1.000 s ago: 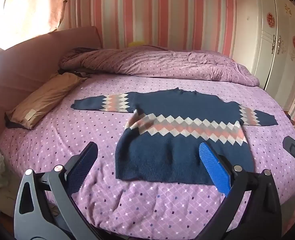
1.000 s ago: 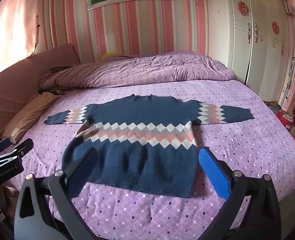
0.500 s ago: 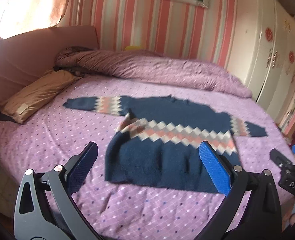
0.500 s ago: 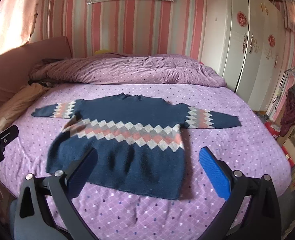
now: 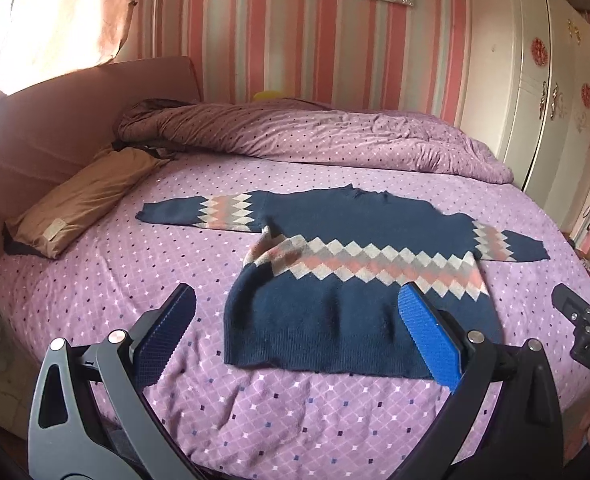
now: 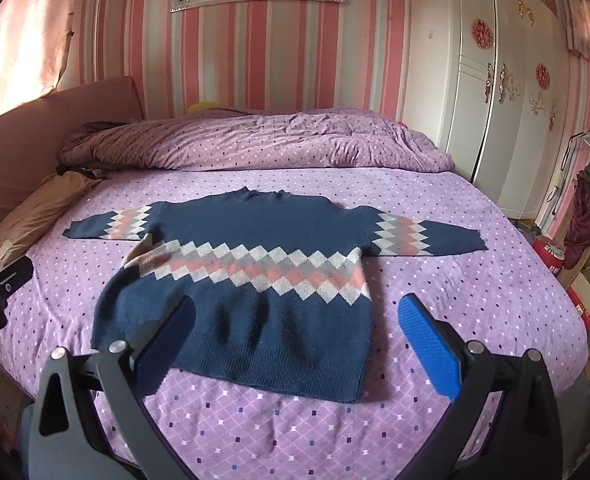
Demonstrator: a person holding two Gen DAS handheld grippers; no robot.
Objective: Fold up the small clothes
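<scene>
The navy knit sweater (image 5: 359,280) lies flat mid-bed, sleeves out toward 9 and 3 o'clock, hem nearest. Both the left claw (image 5: 295,332) and the right claw (image 6: 295,332) are spread wide, holding nothing, hovering short of the hem. Likely risks: pinching the purple bedsheet (image 5: 107,272) with the knit, or worsening the bunched armpit at 10 o'clock.

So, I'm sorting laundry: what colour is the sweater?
Navy sweater with a pink, grey and white diamond band; clearest in the right wrist view.
</scene>
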